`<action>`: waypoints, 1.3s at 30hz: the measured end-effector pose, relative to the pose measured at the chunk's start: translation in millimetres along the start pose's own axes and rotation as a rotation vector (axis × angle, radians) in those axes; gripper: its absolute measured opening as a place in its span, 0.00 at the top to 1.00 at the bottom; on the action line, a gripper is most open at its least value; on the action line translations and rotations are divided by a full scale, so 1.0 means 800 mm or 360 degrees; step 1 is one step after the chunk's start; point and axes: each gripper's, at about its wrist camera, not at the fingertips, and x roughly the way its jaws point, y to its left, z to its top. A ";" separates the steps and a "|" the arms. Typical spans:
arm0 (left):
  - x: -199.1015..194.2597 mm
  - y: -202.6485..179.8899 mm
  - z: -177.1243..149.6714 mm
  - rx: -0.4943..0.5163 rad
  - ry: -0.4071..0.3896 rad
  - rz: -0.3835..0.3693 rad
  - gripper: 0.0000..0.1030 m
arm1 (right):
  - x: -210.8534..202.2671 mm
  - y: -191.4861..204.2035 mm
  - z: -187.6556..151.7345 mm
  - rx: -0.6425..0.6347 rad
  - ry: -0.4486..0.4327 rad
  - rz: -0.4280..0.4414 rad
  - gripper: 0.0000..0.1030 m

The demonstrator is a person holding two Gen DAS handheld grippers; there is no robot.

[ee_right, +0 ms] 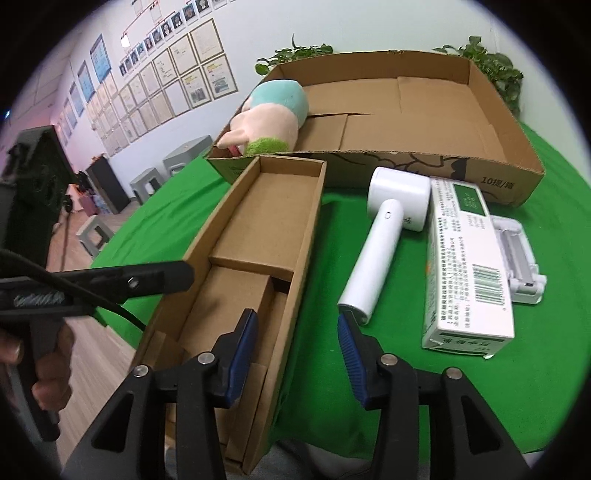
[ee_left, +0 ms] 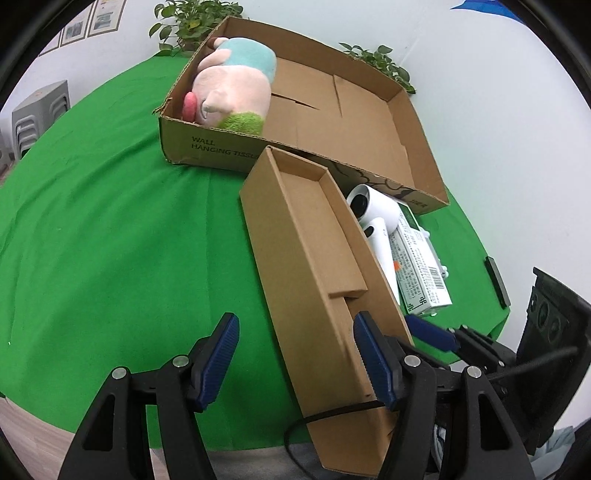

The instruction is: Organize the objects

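A long narrow cardboard box (ee_left: pixel 314 258) (ee_right: pixel 255 236) lies on the green cloth with its near end past the table edge. My left gripper (ee_left: pixel 297 358) stands open astride the box's left wall, one pad over the cloth and the other inside the box. My right gripper (ee_right: pixel 295 358) is open too, with the box's right wall between its pads and neither pressing on it. To the right lie a white handheld device (ee_right: pixel 384 236) (ee_left: pixel 373 218) and a green-and-white carton (ee_right: pixel 465 273) (ee_left: pixel 417 266). A plush toy (ee_left: pixel 236 88) (ee_right: pixel 269 118) lies in the big cardboard tray (ee_left: pixel 369 147) (ee_right: pixel 424 122).
A white plastic holder (ee_right: pixel 517 258) lies behind the carton. A slim black object (ee_left: pixel 496 282) rests near the table's right edge. Potted plants (ee_left: pixel 192 26) stand behind the tray. Grey stools (ee_right: pixel 177 162) and a person's hand (ee_right: pixel 48 369) on the left gripper's handle show at left.
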 end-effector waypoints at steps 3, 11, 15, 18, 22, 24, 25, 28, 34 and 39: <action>0.003 -0.003 -0.003 0.0021 0.0025 0.0016 0.40 | 0.004 0.005 -0.004 -0.0030 0.0071 0.0121 0.57; 0.010 0.002 -0.017 -0.0025 0.0090 0.0039 0.65 | 0.018 0.012 0.000 -0.0046 0.0134 0.0111 0.57; 0.012 -0.007 -0.017 -0.0017 0.0088 -0.0008 0.81 | 0.028 0.018 0.013 -0.0058 0.0123 0.0042 0.60; 0.013 -0.012 -0.015 0.0001 0.0084 0.0001 0.84 | 0.035 0.017 0.016 -0.0046 0.0144 0.0039 0.68; 0.011 -0.017 -0.016 0.0017 0.0066 0.0023 0.86 | 0.034 0.020 0.014 -0.0044 0.0146 0.0004 0.73; 0.005 -0.028 -0.018 0.0077 0.0027 0.0055 0.87 | 0.031 0.018 0.013 -0.0021 0.0135 -0.0004 0.75; 0.000 -0.035 -0.019 0.0116 -0.0001 0.0078 0.87 | 0.028 0.019 0.012 -0.0020 0.0121 -0.0027 0.83; -0.016 -0.055 -0.018 0.0205 -0.0075 0.0110 0.88 | 0.012 0.018 0.010 -0.0014 0.0052 -0.0085 0.86; -0.047 -0.103 0.000 0.0395 -0.0249 0.0104 0.88 | -0.030 0.012 0.019 0.0063 -0.0176 -0.0150 0.87; -0.076 -0.153 0.045 0.0595 -0.0450 0.0074 0.88 | -0.071 0.001 0.054 0.0083 -0.0425 -0.0236 0.88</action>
